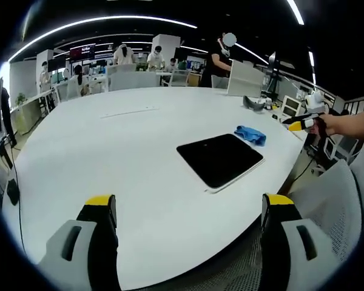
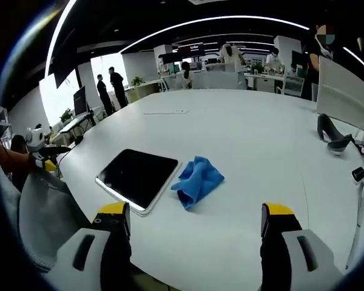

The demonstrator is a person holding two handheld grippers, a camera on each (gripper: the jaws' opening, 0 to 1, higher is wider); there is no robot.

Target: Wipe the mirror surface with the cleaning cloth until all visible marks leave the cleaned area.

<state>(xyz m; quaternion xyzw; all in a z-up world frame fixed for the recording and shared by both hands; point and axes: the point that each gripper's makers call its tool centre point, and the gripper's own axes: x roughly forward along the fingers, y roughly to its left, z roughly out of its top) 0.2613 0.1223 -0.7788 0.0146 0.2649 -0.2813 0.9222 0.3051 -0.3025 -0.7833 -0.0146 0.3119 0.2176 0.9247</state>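
1. The mirror [image 1: 221, 159] lies flat near the bench [image 1: 109, 157] edge, dark face up, with the blue cleaning cloth [image 1: 250, 134] just beyond its far corner, touching or nearly so.
2. Risk, as I judge it: a hard wipe could push the mirror off the near edge, since nothing pins it.
3. A loosely pinched cloth may slip or bunch, leaving marks.
4. The left hand-held gripper [image 1: 191, 209] is released, jaws wide apart, holding nothing, short of the mirror.
5. The right hand-held gripper [image 2: 194, 219] is likewise released and empty, near the cleaning cloth [image 2: 197, 179] beside the mirror [image 2: 138, 176].
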